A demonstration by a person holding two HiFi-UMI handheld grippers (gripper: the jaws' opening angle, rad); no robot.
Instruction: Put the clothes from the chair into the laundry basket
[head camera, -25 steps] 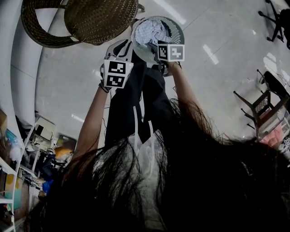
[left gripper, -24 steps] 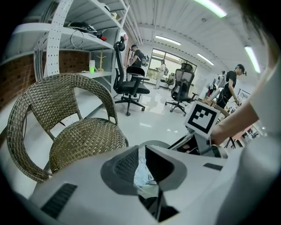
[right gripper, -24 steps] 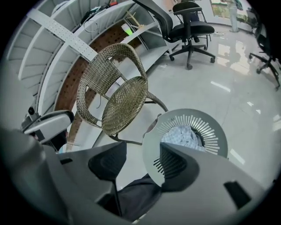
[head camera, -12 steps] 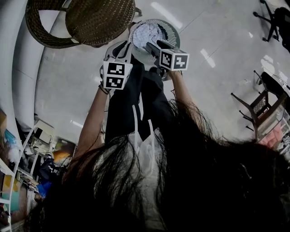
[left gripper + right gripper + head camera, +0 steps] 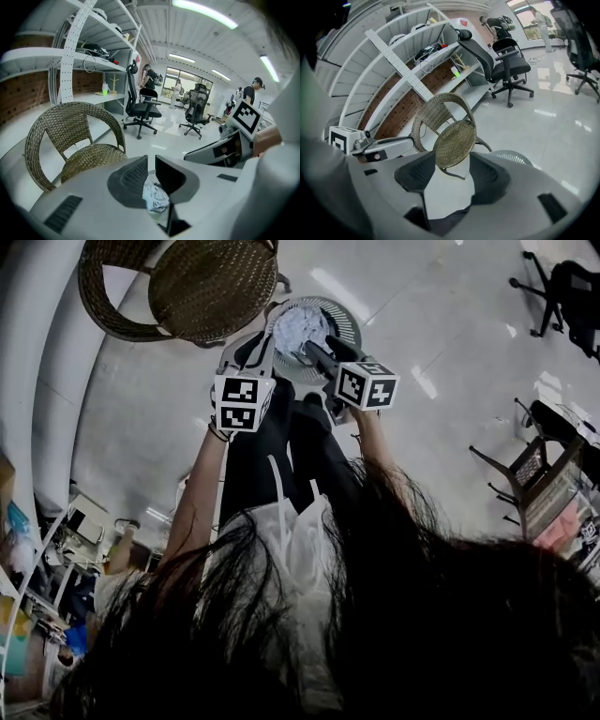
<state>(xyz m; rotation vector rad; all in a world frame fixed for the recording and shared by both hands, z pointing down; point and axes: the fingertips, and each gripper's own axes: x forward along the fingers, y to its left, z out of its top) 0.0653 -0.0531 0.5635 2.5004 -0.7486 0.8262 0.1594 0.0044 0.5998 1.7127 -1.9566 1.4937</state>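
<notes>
The round slatted laundry basket (image 5: 349, 317) stands on the floor beside the wicker chair (image 5: 202, 282). Light patterned clothes (image 5: 298, 326) lie inside it. The chair's seat shows no clothes. My left gripper (image 5: 253, 351) hangs above the basket's near left rim, jaws only slightly apart and holding nothing. In the left gripper view the clothes (image 5: 154, 198) show far below through that narrow gap. My right gripper (image 5: 321, 351) hovers over the basket's near edge, open and empty. In the right gripper view the chair (image 5: 450, 133) sits between the jaws and the basket (image 5: 513, 157) to the right.
My legs in dark trousers (image 5: 281, 456) stand right behind the basket. White shelving (image 5: 89, 51) runs along the wall behind the chair. Office chairs (image 5: 140, 108) and people stand farther back. More chairs and clutter (image 5: 534, 465) are at the right.
Both grippers have risen away from the basket, the right one lifting clear of the clothes. The basket and chair look smaller and farther below.
</notes>
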